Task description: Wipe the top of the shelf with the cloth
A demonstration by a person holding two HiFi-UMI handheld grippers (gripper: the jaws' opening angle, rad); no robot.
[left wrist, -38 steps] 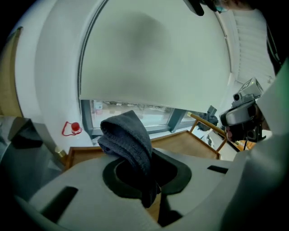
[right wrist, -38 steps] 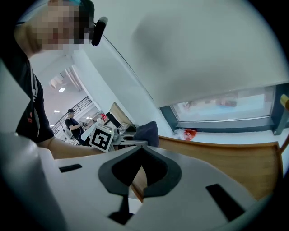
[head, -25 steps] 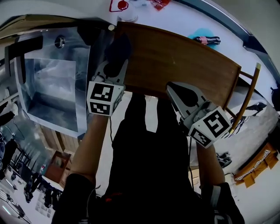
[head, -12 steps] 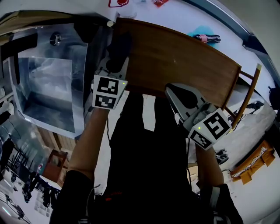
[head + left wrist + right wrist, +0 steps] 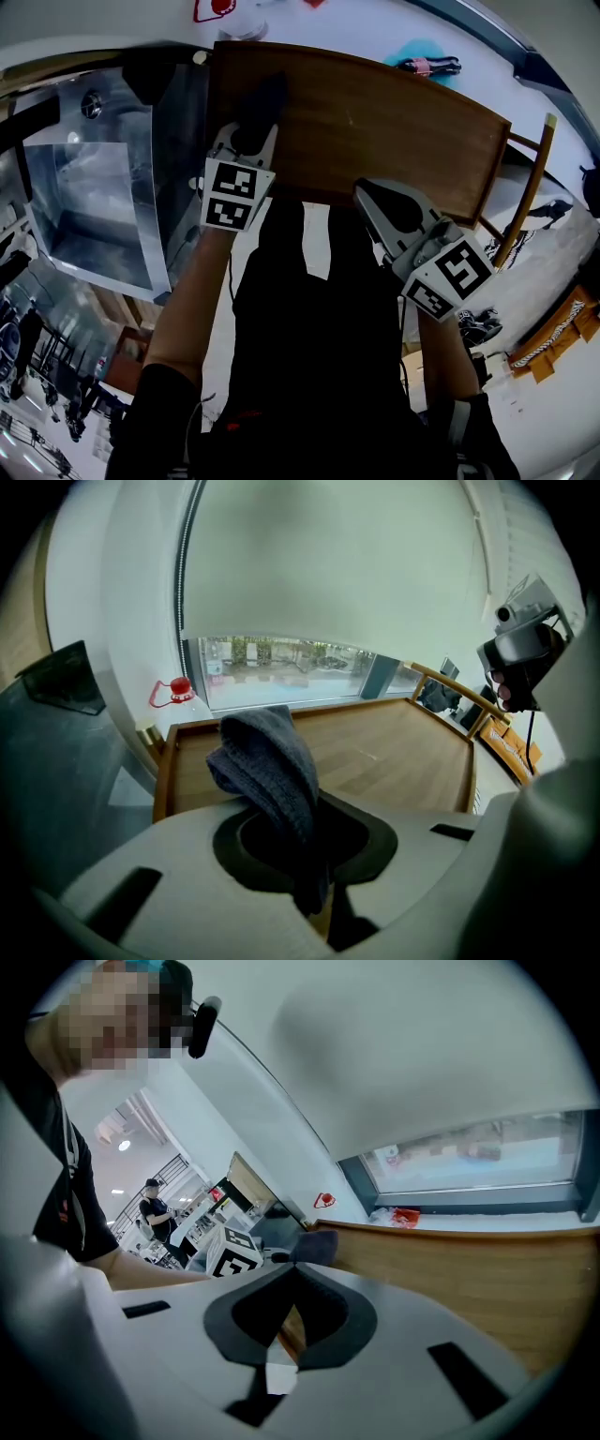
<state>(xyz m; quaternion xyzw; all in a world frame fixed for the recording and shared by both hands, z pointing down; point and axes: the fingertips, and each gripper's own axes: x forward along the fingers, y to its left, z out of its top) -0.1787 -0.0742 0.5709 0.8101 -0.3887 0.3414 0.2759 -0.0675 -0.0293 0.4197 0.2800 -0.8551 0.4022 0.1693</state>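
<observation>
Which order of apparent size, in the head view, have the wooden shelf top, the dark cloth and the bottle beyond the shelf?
1. shelf top
2. cloth, gripped by the left claw
3. bottle; it lies farther away, so its real size is unsure.

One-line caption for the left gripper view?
Left hand-held gripper shut on a dark grey cloth, over the wooden shelf top.

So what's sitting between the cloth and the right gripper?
Nothing but bare wooden shelf top. The head view shows that stretch clear between the cloth and the right gripper.
</observation>
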